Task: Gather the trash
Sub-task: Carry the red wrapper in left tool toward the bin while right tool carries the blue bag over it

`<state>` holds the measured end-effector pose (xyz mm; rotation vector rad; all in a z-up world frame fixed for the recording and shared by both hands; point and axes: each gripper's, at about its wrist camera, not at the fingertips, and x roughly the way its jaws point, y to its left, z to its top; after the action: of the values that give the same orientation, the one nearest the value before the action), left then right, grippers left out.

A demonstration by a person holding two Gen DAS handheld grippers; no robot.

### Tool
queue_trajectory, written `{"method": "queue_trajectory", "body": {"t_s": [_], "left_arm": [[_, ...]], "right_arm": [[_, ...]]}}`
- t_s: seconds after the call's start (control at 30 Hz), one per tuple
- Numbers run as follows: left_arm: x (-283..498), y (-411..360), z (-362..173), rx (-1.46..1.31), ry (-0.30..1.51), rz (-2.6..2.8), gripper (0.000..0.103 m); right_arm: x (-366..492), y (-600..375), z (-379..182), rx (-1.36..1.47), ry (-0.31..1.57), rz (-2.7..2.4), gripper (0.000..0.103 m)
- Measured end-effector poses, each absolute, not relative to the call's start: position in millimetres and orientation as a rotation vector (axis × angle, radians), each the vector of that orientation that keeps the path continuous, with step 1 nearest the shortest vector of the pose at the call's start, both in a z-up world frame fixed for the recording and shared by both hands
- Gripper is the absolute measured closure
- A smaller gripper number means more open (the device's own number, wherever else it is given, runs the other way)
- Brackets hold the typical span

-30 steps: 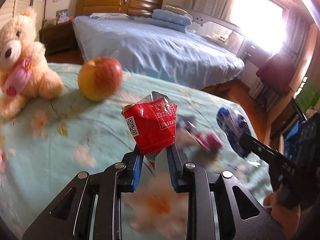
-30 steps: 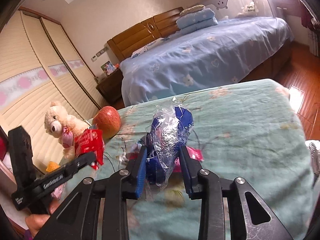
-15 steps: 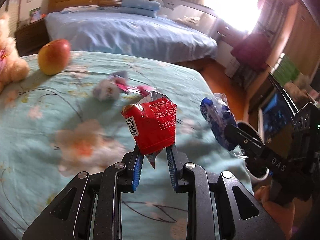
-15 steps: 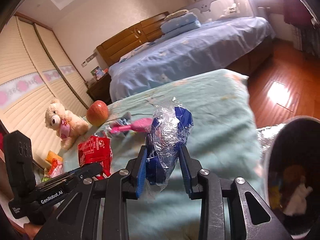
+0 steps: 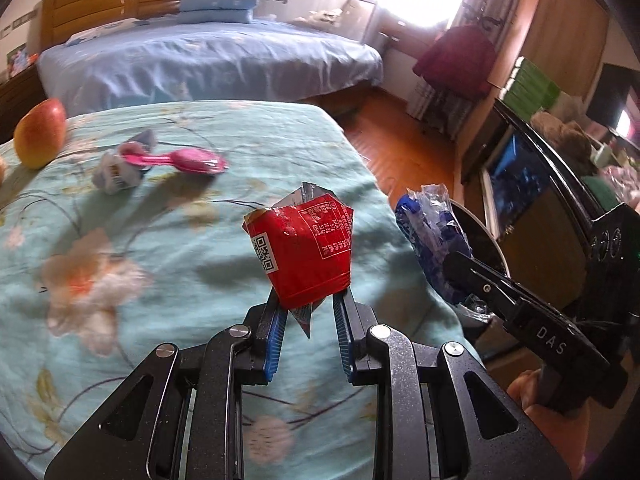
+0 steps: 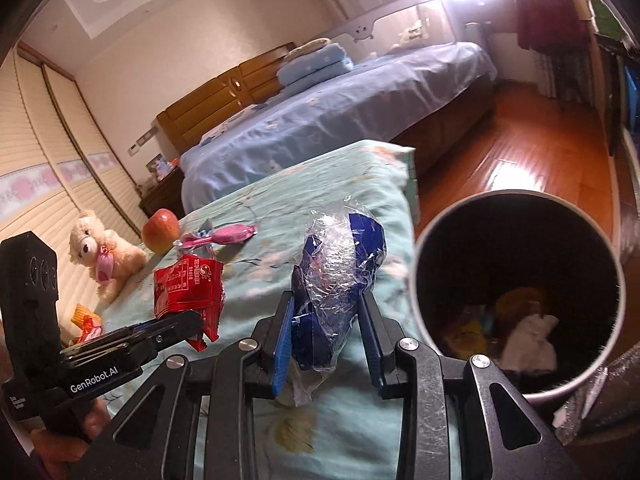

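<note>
My left gripper (image 5: 307,300) is shut on a red snack wrapper (image 5: 304,248) and holds it above the green flowered bedspread (image 5: 160,240). It also shows in the right wrist view (image 6: 188,288). My right gripper (image 6: 326,304) is shut on a blue and clear plastic wrapper (image 6: 336,272), seen in the left wrist view (image 5: 432,240) too. A round bin (image 6: 520,292) with trash inside stands just right of the bed edge, beside the right gripper. A pink wrapped spoon (image 5: 180,158) and a grey wrapper (image 5: 120,164) lie on the bedspread.
An apple (image 5: 40,136) and a teddy bear (image 6: 104,256) sit at the bed's far left. A blue bed (image 5: 208,60) stands behind. Wooden floor (image 6: 520,152) lies to the right, with a TV cabinet (image 5: 532,200) along the wall.
Both grippers have swung right with their wrappers, away from the apple and bear. The bin now fills the right of the right wrist view, closer than before.
</note>
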<state>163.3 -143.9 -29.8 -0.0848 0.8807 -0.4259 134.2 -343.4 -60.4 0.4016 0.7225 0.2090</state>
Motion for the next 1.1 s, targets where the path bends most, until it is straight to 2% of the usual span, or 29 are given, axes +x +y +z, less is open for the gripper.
{"method": "queue_trajectory", "body": {"t_s": [1.1], "left_arm": [[164, -234, -22, 0.025, 0.882, -0.56, 0.081]], "right_arm": [[116, -414, -73, 0.407, 0.703, 0.026, 0.071]]}}
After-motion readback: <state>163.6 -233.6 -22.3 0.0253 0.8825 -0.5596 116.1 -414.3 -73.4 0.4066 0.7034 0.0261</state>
